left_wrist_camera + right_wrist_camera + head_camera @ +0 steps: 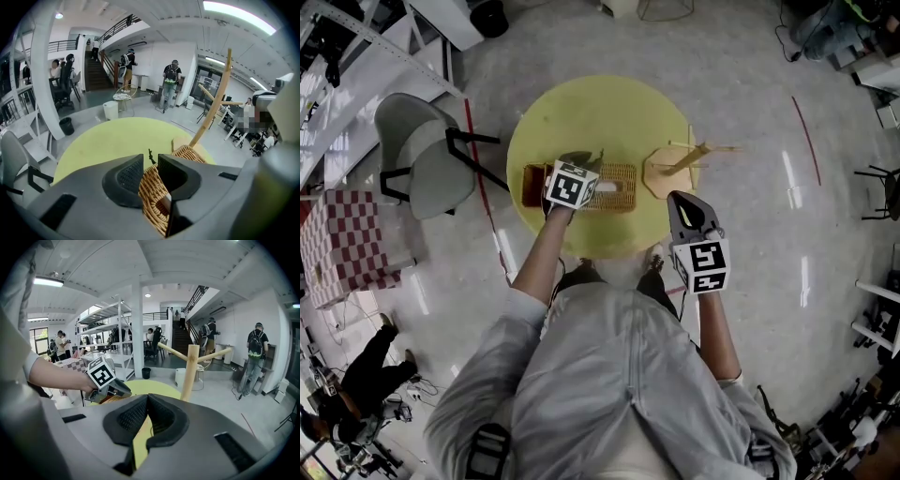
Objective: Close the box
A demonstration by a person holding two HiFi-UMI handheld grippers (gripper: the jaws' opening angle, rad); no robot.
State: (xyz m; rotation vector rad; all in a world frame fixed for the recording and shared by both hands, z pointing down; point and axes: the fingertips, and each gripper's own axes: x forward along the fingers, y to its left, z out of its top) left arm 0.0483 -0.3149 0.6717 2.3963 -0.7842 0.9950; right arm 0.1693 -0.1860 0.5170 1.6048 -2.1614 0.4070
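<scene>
Overhead, looking steeply down on a round yellow table (pixel 600 112) set on a pale speckled floor (pixel 750 281). Near the table's middle, a little toward its left and near edges: a rectangular wicker box (pixel 617 187), long side running left to right. Reaching over the box's left half from the near edge: the left gripper (pixel 584 161), at the end of a bare forearm (pixel 539 253) and a grey sleeve (pixel 487 375).

Seen along the left gripper (pixel 150 171) itself: jaws drawn close, with only a narrow gap. Woven strands of the wicker box (pixel 157 201) fill that gap. Seemingly pinching the box's edge; lid or wall not distinguishable.

At the table's right edge, well apart from the box: a wooden branch stand (pixel 670 172) on a flat base, with a slanting pole and side pegs.

Just off the table's near right edge, over the floor and touching nothing: the right gripper (pixel 678 202). Seen along the right gripper (pixel 147 401): jaws pressed together at the tips, nothing between them.

Left of the table: a grey chair (pixel 427 155). Farther left: a red-and-white checkered cloth (pixel 337 239). Beyond the table, in an open hall: a staircase (pixel 96 75) and several standing people (pixel 171 84).
</scene>
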